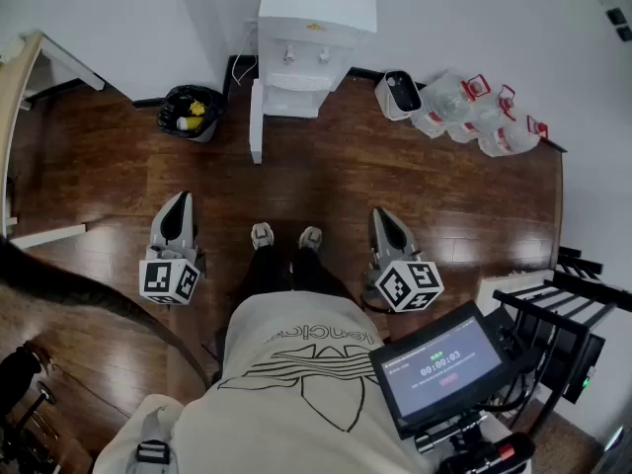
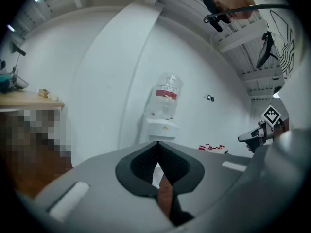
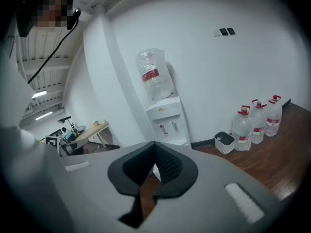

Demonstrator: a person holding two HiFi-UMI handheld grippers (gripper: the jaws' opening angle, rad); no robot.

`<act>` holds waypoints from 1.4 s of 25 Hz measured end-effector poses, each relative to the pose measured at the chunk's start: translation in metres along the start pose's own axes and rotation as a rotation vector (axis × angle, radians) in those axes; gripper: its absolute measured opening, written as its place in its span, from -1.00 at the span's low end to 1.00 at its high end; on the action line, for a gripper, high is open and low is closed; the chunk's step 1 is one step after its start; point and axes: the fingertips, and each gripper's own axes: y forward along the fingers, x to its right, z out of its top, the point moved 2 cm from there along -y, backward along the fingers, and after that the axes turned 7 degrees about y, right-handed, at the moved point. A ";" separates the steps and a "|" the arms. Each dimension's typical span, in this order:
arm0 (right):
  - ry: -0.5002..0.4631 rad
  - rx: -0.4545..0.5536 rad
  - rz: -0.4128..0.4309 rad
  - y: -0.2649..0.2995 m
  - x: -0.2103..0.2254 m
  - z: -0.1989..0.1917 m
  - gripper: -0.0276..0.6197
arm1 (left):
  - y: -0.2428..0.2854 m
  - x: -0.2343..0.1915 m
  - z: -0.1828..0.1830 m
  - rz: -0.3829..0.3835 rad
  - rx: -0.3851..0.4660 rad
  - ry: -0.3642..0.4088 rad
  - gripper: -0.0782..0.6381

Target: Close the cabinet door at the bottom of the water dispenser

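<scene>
The white water dispenser (image 1: pixel 316 28) stands against the far wall with a bottle on top. Its bottom cabinet door (image 1: pixel 256 121) is swung open and juts out over the wooden floor towards me. My left gripper (image 1: pixel 181 197) and right gripper (image 1: pixel 380 213) hover well short of it, one on each side of my feet, both shut and empty. The left gripper view shows the dispenser (image 2: pixel 163 125) straight ahead past the closed left gripper (image 2: pixel 157 143). Beyond the closed right gripper (image 3: pixel 154 143), the right gripper view has the dispenser (image 3: pixel 165 115) slightly right of centre.
A black bin (image 1: pixel 192 112) sits left of the dispenser. A small white bin (image 1: pixel 399 95) and several water jugs (image 1: pixel 484 112) stand to its right. A wooden table (image 1: pixel 20 77) is at far left, a black rack (image 1: pixel 563 314) at right.
</scene>
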 end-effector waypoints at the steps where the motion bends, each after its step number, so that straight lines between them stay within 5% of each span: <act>1: -0.012 0.020 -0.001 0.004 -0.005 0.000 -0.91 | 0.006 0.000 -0.005 -0.001 -0.013 -0.010 -0.73; 6: -0.049 0.112 -0.017 0.029 -0.019 -0.003 -0.91 | 0.045 0.015 -0.023 -0.107 -0.035 0.008 -0.73; 14: -0.089 0.078 -0.003 0.035 -0.010 -0.003 -0.91 | 0.071 0.052 -0.030 -0.262 -0.070 0.033 -0.73; 20: -0.087 0.043 0.055 0.063 0.034 0.009 -0.91 | 0.117 0.059 -0.036 -0.224 -0.109 0.086 -0.73; 26: -0.038 0.054 0.105 0.098 0.090 0.024 -0.91 | 0.160 0.073 -0.023 -0.155 -0.076 0.040 -0.73; 35: -0.033 0.095 0.061 0.126 0.118 -0.060 -0.91 | 0.195 0.102 -0.127 -0.277 -0.121 0.050 -0.73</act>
